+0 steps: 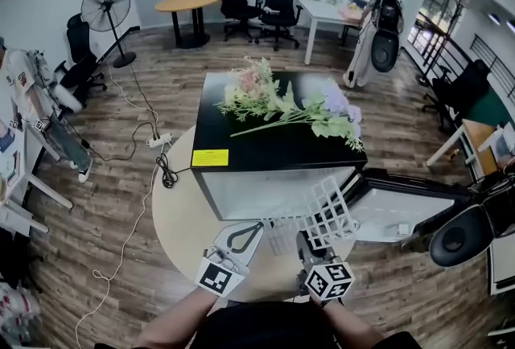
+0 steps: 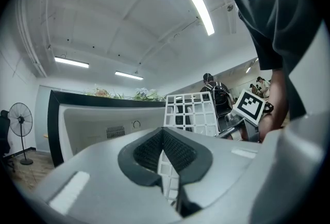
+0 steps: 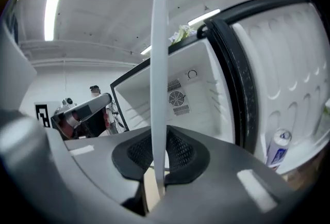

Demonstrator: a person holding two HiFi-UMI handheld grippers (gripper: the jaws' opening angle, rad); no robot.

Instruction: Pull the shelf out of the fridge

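Observation:
The white wire shelf (image 1: 326, 211) is outside the black mini fridge (image 1: 241, 138), tilted up in front of its open cavity. My right gripper (image 1: 310, 241) is shut on its near edge. In the right gripper view the shelf (image 3: 159, 63) stands edge-on between the pads of the right gripper (image 3: 157, 166), with the empty fridge interior (image 3: 180, 99) behind. My left gripper (image 1: 256, 228) meets the shelf's left corner. In the left gripper view the jaws of the left gripper (image 2: 162, 138) are closed, with grid showing in their gap and the shelf (image 2: 188, 109) rising beyond.
Artificial flowers (image 1: 282, 106) lie on the fridge top. The fridge door (image 1: 402, 211) hangs open to the right with a can (image 3: 278, 148) in its rack. The fridge stands on a round table (image 1: 181, 211). A cable (image 1: 165, 170) trails left. A person (image 1: 382, 18) stands far back.

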